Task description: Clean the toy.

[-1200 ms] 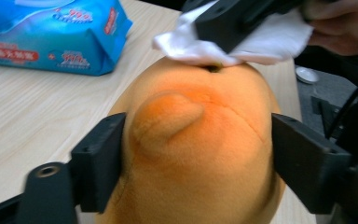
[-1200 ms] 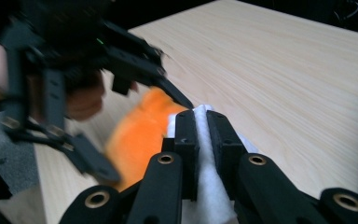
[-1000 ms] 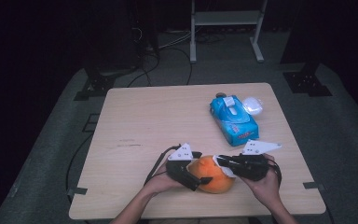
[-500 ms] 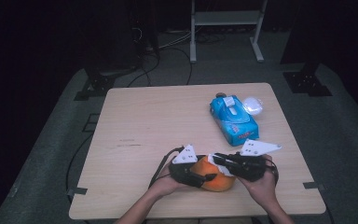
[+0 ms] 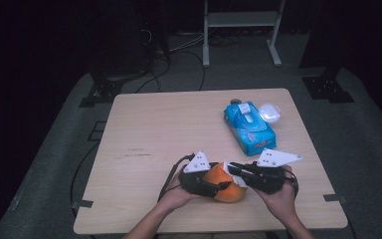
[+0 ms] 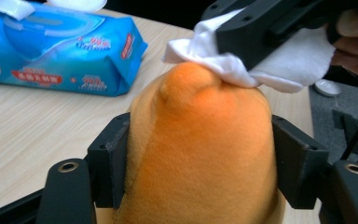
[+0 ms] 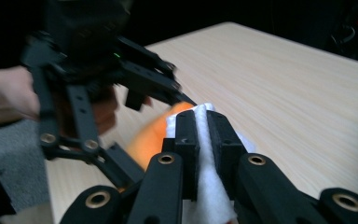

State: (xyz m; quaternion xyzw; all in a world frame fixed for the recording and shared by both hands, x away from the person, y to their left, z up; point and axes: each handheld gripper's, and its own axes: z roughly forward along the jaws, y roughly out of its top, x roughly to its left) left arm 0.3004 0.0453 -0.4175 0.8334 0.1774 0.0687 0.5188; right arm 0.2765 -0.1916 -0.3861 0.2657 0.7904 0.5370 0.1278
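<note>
High view: near edge of the table [image 5: 144, 124], both hands close together over an orange plush toy [image 5: 225, 183]; left gripper [image 5: 210, 185] clamped across the toy's soft body, jaws having just been closing with the plush between them; seen from the left gripper view as black pads pressing into both flanks of the toy [image 6: 200, 149], fabric bulging between; probably held this way to steady a thing too soft to stay put under rubbing. Right gripper [image 5: 239, 172] coming in from the other side, jaws pinched nearly together on a folded white wipe [image 6: 242, 60]; same wipe [image 7: 205, 154] squeezed flat between the two black jaws in the right gripper view, free fold laid against the top of the orange toy [image 7: 156, 135]; judged a cleaning stroke, one tool as a vice, the other as a cloth holder. Farther back on the right, well apart from the work, a blue pack of wet wipes [image 5: 249, 127] with its flap raised, likely the source of the wipe, and just beside it a small white round lid or dish [image 5: 269, 112], too small to identify. Hard to read: what the plush represents; its underside, cut off by the lower frame edge; whether it rests on the wood or is lifted slightly; left gripper [image 7: 121, 74] blurred in the right gripper view; surroundings beyond the table dark.
</note>
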